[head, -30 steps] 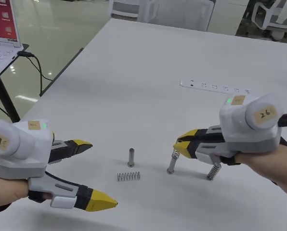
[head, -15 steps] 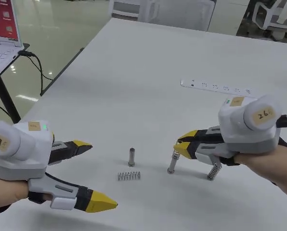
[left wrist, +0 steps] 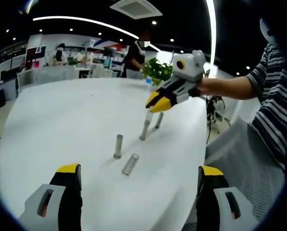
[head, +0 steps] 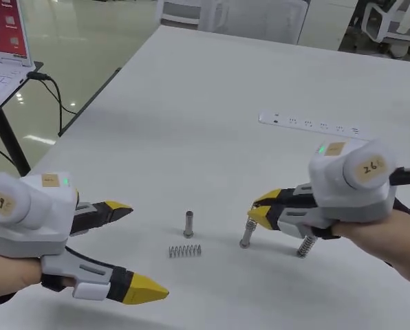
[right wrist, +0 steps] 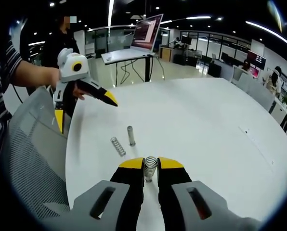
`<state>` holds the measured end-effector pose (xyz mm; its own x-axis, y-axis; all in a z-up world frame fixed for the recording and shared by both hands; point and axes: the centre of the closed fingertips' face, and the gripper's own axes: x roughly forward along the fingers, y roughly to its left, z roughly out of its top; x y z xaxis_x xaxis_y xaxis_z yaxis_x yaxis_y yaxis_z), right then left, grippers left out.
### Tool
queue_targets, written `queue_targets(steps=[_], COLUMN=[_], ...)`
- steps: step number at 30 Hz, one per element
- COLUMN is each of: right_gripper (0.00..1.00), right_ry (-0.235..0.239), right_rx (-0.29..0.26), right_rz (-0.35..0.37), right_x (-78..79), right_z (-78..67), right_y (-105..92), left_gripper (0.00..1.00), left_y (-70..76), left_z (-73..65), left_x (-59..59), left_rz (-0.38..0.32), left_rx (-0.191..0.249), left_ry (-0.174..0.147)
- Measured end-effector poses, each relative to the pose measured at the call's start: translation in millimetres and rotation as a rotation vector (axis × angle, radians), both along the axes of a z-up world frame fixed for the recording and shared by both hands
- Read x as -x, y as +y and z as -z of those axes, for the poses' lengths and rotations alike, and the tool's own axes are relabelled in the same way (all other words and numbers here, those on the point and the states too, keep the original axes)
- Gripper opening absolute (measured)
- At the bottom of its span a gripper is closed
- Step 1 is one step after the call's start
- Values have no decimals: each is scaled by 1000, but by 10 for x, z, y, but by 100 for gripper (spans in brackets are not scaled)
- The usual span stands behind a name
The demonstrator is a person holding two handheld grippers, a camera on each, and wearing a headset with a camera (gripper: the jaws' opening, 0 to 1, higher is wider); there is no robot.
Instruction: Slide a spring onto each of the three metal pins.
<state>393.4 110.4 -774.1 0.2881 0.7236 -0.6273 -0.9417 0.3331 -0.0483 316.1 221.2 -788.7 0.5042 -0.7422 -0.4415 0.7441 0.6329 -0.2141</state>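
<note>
Barely any change is noted vs. 1 s ago: the right gripper (head: 259, 208) is seen a touch lower over the table (head: 191, 137). The left gripper (head: 133, 249), the bare pin (head: 188, 224) and the loose spring (head: 185, 251) are found where they were.

Right jaws are closed on the upper coils of the held spring (right wrist: 150, 163), which is seated on the top of the middle pin (head: 245, 238). In the right gripper view it is seen end-on, as a ring of coils pinched betw. the yellow tips. Left jaws are held wide apart, low at the near-left of the table.

The bare pin is stood upright approx. mid-table, w/ the loose spring laid on its side just in front of it, not touching. The middle pin is tilted and its lower shank is left uncovered. A third pin (head: 301, 254) is leaned beneath the right gripper's body, w/ a fitted spring (head: 307, 241) coiled along it.

A power strip (head: 308, 125) is laid well behind, and a laptop (head: 2, 41) is seen at far left, off the table.
</note>
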Motion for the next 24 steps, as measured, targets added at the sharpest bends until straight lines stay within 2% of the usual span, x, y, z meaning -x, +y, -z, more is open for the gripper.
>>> queue_targets(steps=[10, 18, 24], right_gripper=[7, 7, 7], right_ry=[6, 33, 21], right_rx=[44, 71, 101], right_rz=[-8, -1, 1], right_x=[7, 36, 51], right_z=[196, 361, 471], right_y=[0, -31, -57], left_gripper=[98, 98, 97], left_y=[3, 4, -1], left_z=[-2, 14, 16], left_x=[0, 15, 18], left_rz=[0, 0, 1], left_rx=[-2, 0, -1], left_ry=[-1, 6, 9])
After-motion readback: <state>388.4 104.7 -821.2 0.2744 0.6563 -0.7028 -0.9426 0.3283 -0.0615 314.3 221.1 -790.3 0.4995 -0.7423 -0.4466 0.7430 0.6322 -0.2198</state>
